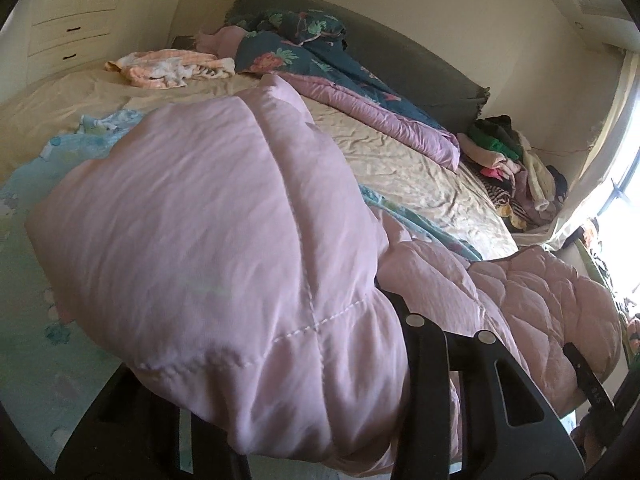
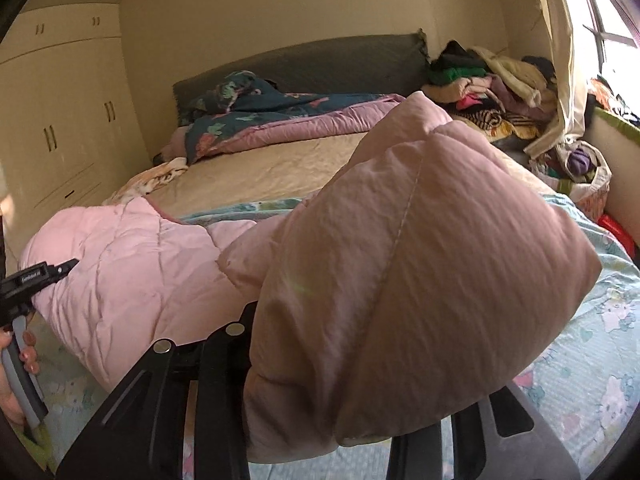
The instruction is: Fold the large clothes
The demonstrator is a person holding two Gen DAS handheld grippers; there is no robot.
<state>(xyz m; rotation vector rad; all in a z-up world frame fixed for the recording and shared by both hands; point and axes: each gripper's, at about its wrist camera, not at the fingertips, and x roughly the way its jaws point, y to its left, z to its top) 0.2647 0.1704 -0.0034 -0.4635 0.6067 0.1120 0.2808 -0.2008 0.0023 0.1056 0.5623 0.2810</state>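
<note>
Bedroom, cream walls [image 2: 280, 4]. Built-in cream wardrobe [image 2: 64, 120] with dark handles and drawers along one side. Wide bed [image 2: 272, 168] under crumpled beige sheet, grey padded headboard [image 2: 320, 60] against far wall. Dark floral quilt [image 2: 256, 108] with mauve lining bunched by headboard. Heap of mixed clothes [image 2: 492, 80] in corner beside bed. Window [image 2: 612, 20] with pale curtain [image 2: 560, 60], strong daylight flooding in.

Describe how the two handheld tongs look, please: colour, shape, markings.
The left tongs and the right tongs are matte black, built of flat plates with slotted and triangular cut-outs and round silver fasteners. In the right wrist view, the left tool has a grey handle and small white lettering, too small to read. No sleeve or cable is visible.
</note>
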